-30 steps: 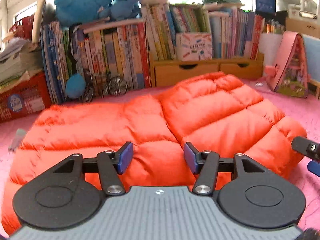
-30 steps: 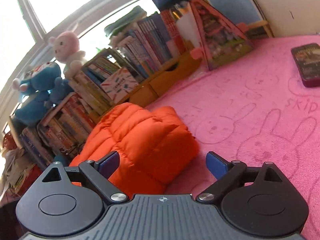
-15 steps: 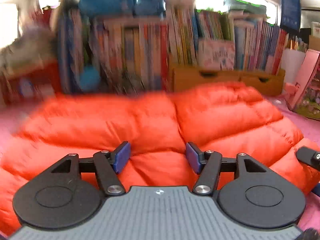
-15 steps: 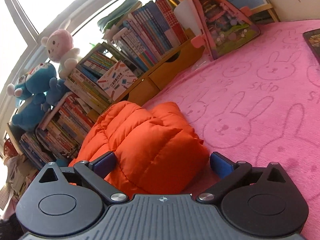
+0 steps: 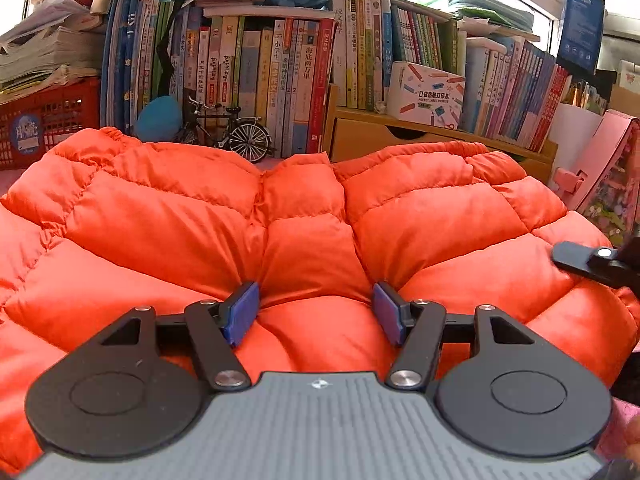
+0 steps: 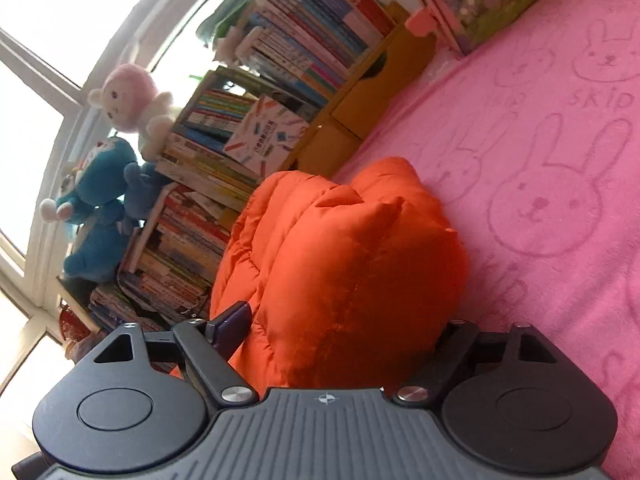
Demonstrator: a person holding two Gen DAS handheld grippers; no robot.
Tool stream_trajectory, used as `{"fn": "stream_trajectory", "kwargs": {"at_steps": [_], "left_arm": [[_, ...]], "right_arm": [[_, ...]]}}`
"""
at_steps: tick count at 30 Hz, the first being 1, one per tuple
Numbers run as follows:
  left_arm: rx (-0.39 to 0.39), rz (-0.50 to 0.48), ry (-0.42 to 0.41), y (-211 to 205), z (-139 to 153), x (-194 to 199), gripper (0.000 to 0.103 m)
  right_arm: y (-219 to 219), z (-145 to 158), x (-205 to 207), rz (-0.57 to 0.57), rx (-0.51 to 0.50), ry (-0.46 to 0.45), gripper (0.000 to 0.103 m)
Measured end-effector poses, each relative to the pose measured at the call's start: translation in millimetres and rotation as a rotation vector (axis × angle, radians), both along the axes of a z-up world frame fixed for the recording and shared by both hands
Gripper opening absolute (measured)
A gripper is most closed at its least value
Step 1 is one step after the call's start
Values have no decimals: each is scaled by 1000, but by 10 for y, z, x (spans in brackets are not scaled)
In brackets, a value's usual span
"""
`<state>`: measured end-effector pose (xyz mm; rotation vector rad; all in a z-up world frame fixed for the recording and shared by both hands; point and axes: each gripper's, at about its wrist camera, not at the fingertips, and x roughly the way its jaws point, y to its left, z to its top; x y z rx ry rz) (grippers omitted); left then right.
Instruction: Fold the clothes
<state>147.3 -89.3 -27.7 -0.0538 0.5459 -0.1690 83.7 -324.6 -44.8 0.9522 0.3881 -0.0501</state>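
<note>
Jacket (image 5: 312, 240) lying puffed on pink blanket (image 6: 560, 160), books at 12. Left claw (image 5: 316, 312) wide open, pads pressing into bulge, gripping nothing. Right claw (image 6: 336, 332) wide open, straddling jacket end at 3, readying fold.

The quilted puffer jacket (image 5: 312, 240) is bright orange, the blanket (image 6: 560, 160) at three o'clock of it pink with outlined rabbits, the gripper pads (image 5: 240, 312) blue, and the plush toys at ten o'clock blue (image 6: 100, 208) and pink (image 6: 128, 96).
</note>
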Motion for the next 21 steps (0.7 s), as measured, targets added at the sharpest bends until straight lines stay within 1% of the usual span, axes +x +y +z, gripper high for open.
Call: {"fn": "stream_trajectory", "kwargs": {"at_steps": [2, 4, 5, 6, 8, 9, 10, 11, 12, 13, 14, 16, 17, 19, 21], "left_arm": [[-2, -5, 2, 7, 6, 2, 61], [-7, -14, 6, 24, 11, 2, 61], [-10, -19, 9, 34, 13, 2, 61], [-13, -23, 12, 44, 15, 1, 61], [-24, -34, 19, 75, 24, 1, 61], [-53, -42, 32, 142, 54, -5, 59], [-99, -51, 52, 245, 105, -17, 53], [-166, -63, 65, 397, 166, -49, 49], [-254, -77, 73, 602, 240, -100, 48], [-326, -82, 65, 808, 322, -163, 49], [-349, -66, 31, 1001, 405, -246, 49], [-325, -6, -53, 1350, 544, -423, 48], [-302, 28, -88, 1516, 589, -489, 48], [-290, 103, -98, 1844, 593, -556, 48], [-315, 174, -79, 2136, 540, -590, 48]], "right_arm": [[-32, 9, 120, -11, -10, 49, 57], [-13, 71, 227, 1, -27, 73, 44], [72, 186, 241, 7, -112, 66, 39], [164, 302, 253, 13, -200, 58, 37], [507, 564, 217, 33, -439, 6, 33], [705, 697, 190, 47, -564, -26, 33], [902, 823, 162, 60, -687, -58, 33], [1096, 895, 128, 72, -799, -88, 33], [1290, 962, 96, 84, -911, -119, 33], [1475, 993, 68, 93, -1019, -148, 33], [1643, 1007, 39, 105, -1104, -177, 33], [1975, 1033, -15, 131, -1270, -233, 33], [2113, 1030, -31, 147, -1329, -254, 33], [2456, 979, -117, 200, -1470, -314, 33], [2783, 900, -218, 254, -1607, -372, 33]]}}
